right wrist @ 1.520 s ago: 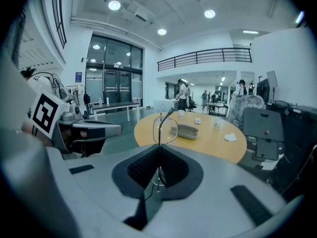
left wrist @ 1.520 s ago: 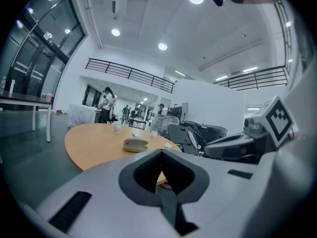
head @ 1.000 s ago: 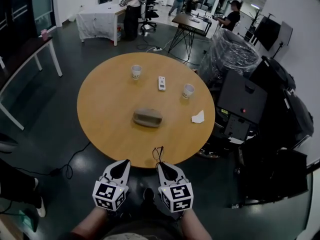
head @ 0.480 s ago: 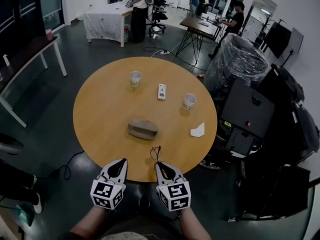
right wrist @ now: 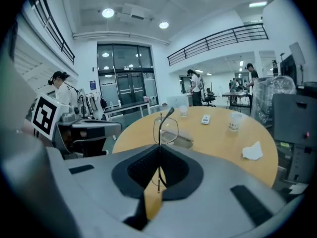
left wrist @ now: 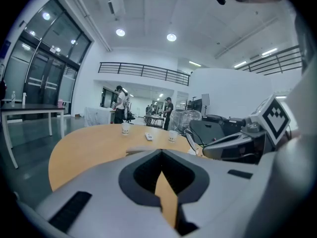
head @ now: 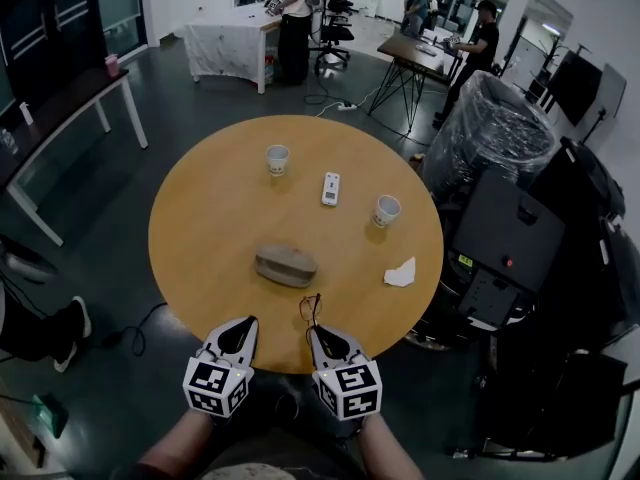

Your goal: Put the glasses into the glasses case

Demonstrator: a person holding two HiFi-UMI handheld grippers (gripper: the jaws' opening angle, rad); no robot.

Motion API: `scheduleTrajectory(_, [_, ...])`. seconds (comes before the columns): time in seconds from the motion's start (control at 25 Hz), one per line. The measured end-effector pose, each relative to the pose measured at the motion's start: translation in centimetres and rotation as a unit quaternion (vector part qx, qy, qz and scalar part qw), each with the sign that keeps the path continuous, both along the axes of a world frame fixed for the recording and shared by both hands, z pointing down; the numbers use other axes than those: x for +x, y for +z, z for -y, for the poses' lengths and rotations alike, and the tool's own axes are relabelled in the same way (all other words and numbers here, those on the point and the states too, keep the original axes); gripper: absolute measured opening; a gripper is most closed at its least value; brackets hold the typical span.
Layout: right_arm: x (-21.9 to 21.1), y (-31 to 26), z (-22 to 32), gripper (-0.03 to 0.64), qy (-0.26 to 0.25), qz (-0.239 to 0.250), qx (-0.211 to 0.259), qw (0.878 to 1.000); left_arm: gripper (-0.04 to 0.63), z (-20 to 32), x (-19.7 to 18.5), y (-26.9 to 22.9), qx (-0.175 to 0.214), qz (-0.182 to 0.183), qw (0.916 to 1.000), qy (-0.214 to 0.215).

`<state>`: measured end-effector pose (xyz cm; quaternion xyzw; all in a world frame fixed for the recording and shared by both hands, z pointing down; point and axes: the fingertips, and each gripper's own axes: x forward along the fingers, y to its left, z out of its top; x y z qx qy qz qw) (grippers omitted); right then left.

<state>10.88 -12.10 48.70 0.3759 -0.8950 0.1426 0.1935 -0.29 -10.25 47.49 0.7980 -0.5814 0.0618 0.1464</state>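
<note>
The right gripper (right wrist: 158, 178) jaws pinch the upright glasses (right wrist: 159, 133); the left gripper (head: 245, 325) jaws are closed, empty.

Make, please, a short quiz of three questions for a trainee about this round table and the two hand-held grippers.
1. True or false: the glasses already lie inside the glasses case.
2. In the head view, on which side of the glasses case does the white tissue lie on the table? A. left B. right C. on top of it
3. Fill the gap: the ___ gripper is shut on the glasses.

Key
1. False: a gripper holds them above the table's near edge.
2. B
3. Right: the right gripper clamps the frame, while the left gripper is shut on nothing.
</note>
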Motion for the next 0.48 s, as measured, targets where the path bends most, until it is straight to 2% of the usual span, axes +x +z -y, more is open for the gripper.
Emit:
scheduleTrajectory(0.28, [-1.7, 1.8, 1.0, -0.006, -0.020, -0.030, -0.011, 0.999, 0.006, 1.0, -1.3, 0.8, -0.012, -0.002, 0.9999, -0.010])
scheduleTrajectory(0.48, [-2.3, 3.4, 2.3, -0.005, -0.023, -0.052, -0.030, 0.998, 0.006, 3.2, -2.0, 2.9, -0.032, 0.011, 0.9994, 0.005])
